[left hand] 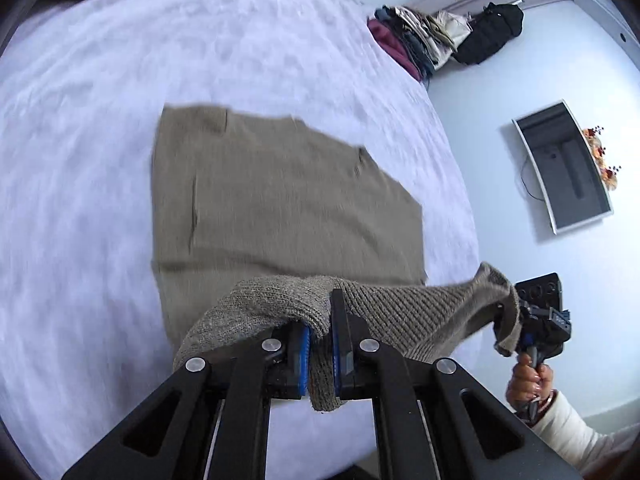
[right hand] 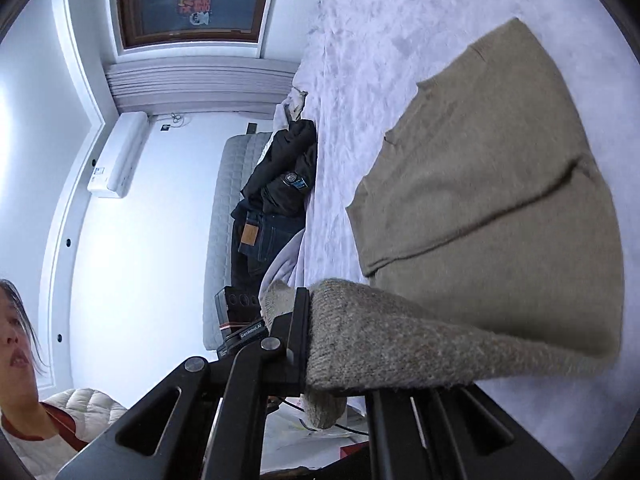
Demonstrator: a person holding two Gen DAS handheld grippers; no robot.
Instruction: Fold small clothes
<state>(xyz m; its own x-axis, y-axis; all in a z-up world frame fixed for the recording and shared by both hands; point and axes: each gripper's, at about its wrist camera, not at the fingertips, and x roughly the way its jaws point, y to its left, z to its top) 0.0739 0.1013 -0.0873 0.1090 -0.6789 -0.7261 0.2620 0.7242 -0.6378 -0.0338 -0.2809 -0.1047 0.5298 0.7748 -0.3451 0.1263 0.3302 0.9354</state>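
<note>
A beige knit sweater [left hand: 280,208] lies spread on the white bed [left hand: 80,140]; it also shows in the right wrist view [right hand: 500,200]. My left gripper [left hand: 320,332] is shut on the sweater's ribbed hem, lifted off the bed. My right gripper [left hand: 520,320] is shut on the same hem farther right, and the hem stretches between the two. In the right wrist view the hem [right hand: 400,344] drapes over my right gripper [right hand: 320,352] and hides its right finger. The left gripper [right hand: 240,320] shows behind it.
A pile of clothes [left hand: 416,40] and a black bag [left hand: 492,32] lie at the bed's far edge. Dark jeans and a jacket [right hand: 276,200] lie on the bed's other side. The person [right hand: 24,360] stands close by.
</note>
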